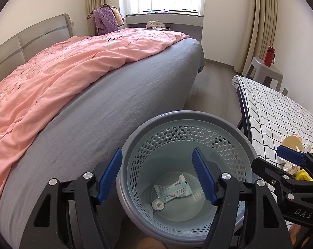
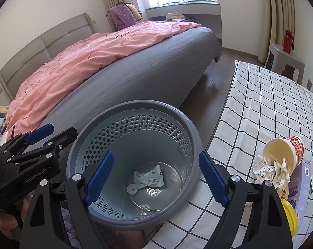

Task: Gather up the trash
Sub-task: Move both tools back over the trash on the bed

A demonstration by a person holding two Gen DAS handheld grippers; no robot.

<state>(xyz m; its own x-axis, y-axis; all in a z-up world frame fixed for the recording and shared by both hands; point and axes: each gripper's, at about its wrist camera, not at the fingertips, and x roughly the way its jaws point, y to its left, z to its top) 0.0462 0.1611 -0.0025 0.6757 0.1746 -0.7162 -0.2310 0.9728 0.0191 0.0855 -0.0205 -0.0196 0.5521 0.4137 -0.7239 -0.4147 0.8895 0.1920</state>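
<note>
We are hovering both tools over the waste basket (image 1: 183, 166), and we are looking straight down its throat. Our left gripper (image 1: 157, 176) is standing with its jaws spread and nothing between the blue pads; our right gripper (image 2: 156, 178) is doing the same, a touch wider, also empty. Both are pointing down at a slant toward the basket's mouth, which reads to us as a pause between drops, not a reach.

One crumpled white wrapper (image 2: 149, 178) is already lying on the basket floor, beside a small round disc (image 2: 132, 188), so we are judging the collecting as begun and far from finished. The rest of the trash is waiting to our right: a tipped paper cup (image 2: 285, 153) is lying on its side with crumpled paper (image 2: 270, 170) spilling from its mouth, touching a purple box (image 2: 301, 186), and a yellow lid (image 2: 289, 215) is sitting just beside our right tool. The basket is standing close by that heap, so each carry should be short; its rim is overlapping the table edge in the right wrist view.

That heap is resting on a table with a white checked cloth (image 2: 270, 95). To the left, a bed with a grey sheet (image 1: 119, 95) and a pink duvet (image 1: 58, 72) is filling the room; wood flooring (image 1: 216, 87) is running between. Beyond, a red bottle (image 1: 269, 55) is standing on a grey stool (image 1: 258, 68) by the curtains, with a bright window behind.
</note>
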